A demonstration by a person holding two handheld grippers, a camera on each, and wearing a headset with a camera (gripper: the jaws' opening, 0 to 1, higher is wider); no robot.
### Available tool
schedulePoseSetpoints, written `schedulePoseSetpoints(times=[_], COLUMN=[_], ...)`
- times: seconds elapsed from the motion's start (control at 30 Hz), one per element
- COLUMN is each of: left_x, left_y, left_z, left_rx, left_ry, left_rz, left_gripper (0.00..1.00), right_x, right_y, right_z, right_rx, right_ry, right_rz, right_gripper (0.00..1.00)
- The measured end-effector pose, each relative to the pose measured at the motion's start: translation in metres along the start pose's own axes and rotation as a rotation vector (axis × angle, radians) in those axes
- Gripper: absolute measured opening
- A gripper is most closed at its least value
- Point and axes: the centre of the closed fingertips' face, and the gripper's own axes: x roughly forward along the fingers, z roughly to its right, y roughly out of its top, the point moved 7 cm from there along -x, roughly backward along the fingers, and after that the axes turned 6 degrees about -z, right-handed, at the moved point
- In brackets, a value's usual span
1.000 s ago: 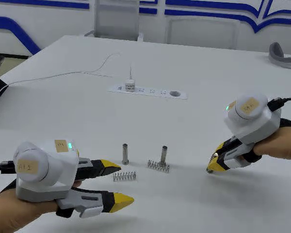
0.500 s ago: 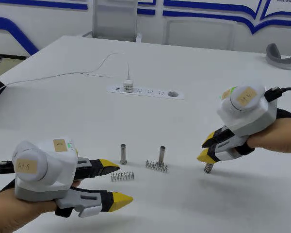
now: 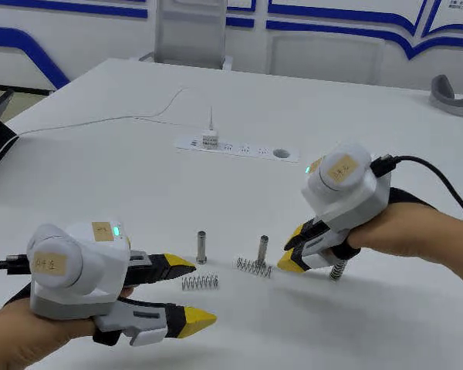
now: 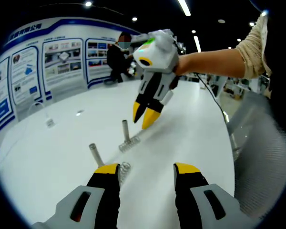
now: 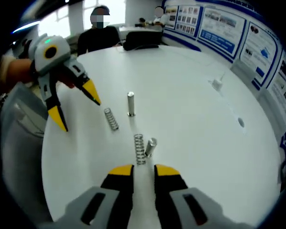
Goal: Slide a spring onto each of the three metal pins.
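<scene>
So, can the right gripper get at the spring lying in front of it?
Probably yes: the spring lies just ahead of the right gripper, nothing between them, though a pin stands close beside it.

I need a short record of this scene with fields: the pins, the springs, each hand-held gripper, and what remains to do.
bare pins: two, upright; left pin, right pin
first loose spring: lying flat in front of left pin
second loose spring: lying flat beside right pin's base
upright spring: standing by the right hand-held gripper, seemingly on a third pin
left hand-held gripper: open, empty
right hand-held gripper: narrowly open, empty
remaining: two pins without springs
</scene>
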Motion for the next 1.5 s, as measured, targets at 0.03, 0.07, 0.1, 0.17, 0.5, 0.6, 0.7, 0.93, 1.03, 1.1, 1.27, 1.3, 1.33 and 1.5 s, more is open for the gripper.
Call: schedulePoseSetpoints(times=[0.03, 0.07, 0.1, 0.17, 0.5, 0.6, 0.7, 0.93, 1.03, 1.1, 1.27, 1.3, 1.33, 1.5], left_x=[0.000, 0.000, 0.000, 0.001, 0.001, 0.001, 0.001, 0.001, 0.001, 0.001, 0.001, 0.001, 0.002, 0.003], left_y=[0.000, 0.000, 0.000, 0.000, -0.001, -0.002, -0.002, -0.002, -0.002, -0.002, -0.002, -0.001, -0.001, 0.000], left_z=[0.000, 0.000, 0.000, 0.000, 0.000, 0.000, 0.000, 0.000, -0.001, -0.001, 0.000, 0.000, 0.001, 0.002], left_rx=[0.000, 0.000, 0.000, 0.000, -0.003, -0.004, -0.005, -0.005, -0.006, -0.005, -0.001, 0.000, 0.000, 0.008], left_ry=[-0.001, -0.002, -0.003, -0.004, -0.006, -0.006, -0.005, -0.004, -0.003, -0.002, -0.004, -0.005, -0.005, -0.013], left_rz=[-0.001, -0.001, -0.002, -0.003, -0.008, -0.009, -0.009, -0.010, -0.010, -0.011, -0.010, -0.010, -0.011, -0.014], left_gripper=[0.45, 0.45, 0.45, 0.45, 0.45, 0.45, 0.45, 0.45, 0.45, 0.45, 0.45, 0.45, 0.45, 0.45], right_x=[0.002, 0.006, 0.007, 0.012, 0.026, 0.028, 0.031, 0.036, 0.036, 0.036, 0.033, 0.031, 0.030, 0.019], right_y=[0.000, 0.000, 0.000, 0.001, 0.001, 0.001, 0.001, -0.001, -0.001, -0.001, -0.003, -0.003, -0.004, -0.006], right_z=[0.000, 0.000, -0.001, -0.002, 0.000, -0.001, 0.000, -0.002, -0.002, -0.002, -0.005, -0.007, -0.007, -0.015], right_rx=[0.001, 0.004, 0.007, 0.013, 0.022, 0.021, 0.024, 0.029, 0.039, 0.037, 0.033, 0.028, 0.022, -0.018], right_ry=[0.001, 0.005, 0.008, 0.014, 0.027, 0.031, 0.035, 0.048, 0.056, 0.057, 0.058, 0.058, 0.057, 0.060], right_rz=[-0.002, -0.004, -0.004, -0.004, -0.016, -0.021, -0.025, -0.044, -0.040, -0.040, -0.044, -0.046, -0.047, -0.055], right_gripper=[0.18, 0.17, 0.17, 0.17, 0.15, 0.14, 0.14, 0.13, 0.12, 0.12, 0.12, 0.12, 0.12, 0.11])
